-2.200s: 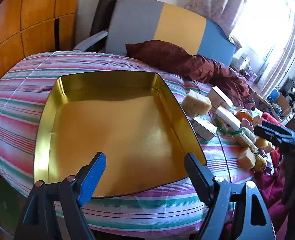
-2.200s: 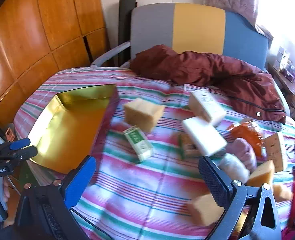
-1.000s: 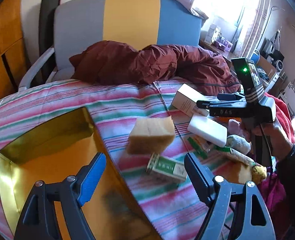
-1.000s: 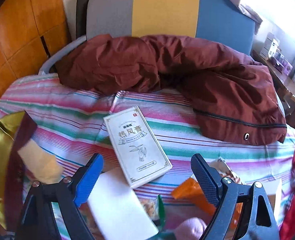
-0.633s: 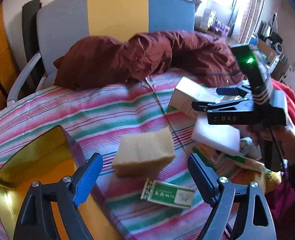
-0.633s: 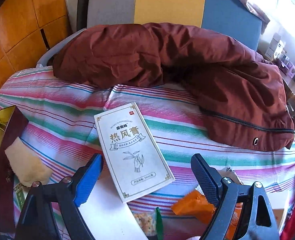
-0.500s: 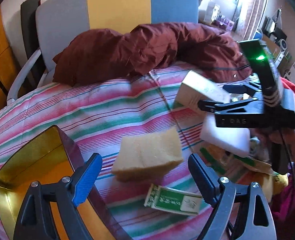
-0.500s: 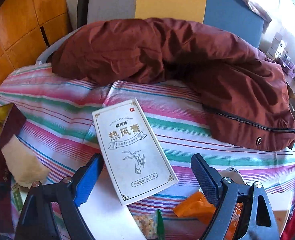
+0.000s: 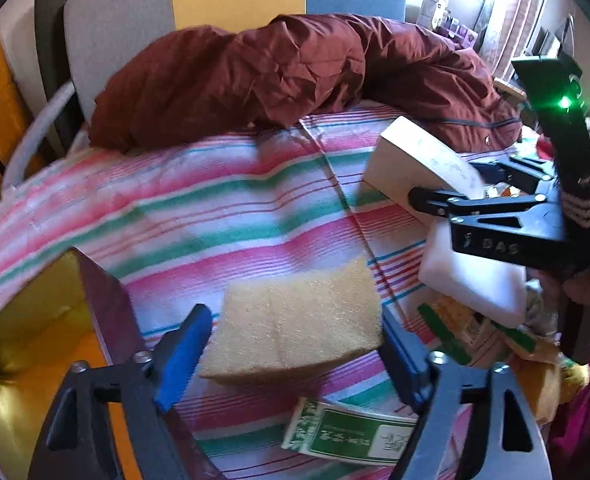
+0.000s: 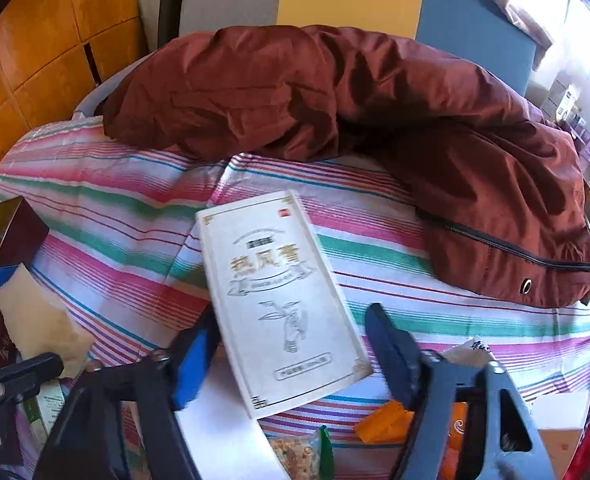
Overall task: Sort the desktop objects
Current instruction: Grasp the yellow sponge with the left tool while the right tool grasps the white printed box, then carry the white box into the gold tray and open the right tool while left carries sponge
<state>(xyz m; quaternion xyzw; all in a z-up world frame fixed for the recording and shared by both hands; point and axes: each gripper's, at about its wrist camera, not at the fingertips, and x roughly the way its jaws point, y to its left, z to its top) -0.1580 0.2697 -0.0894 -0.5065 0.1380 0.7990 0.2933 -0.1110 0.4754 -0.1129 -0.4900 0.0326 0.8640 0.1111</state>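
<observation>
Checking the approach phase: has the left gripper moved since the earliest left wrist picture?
Yes. The left gripper has moved right, off the gold tray; its jaws have just been closing with the yellow sponge between them.

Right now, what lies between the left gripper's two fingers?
The yellow sponge, on the striped cloth, shown in the left wrist view. The left gripper has just been closing around it, not visibly squeezing.
</observation>
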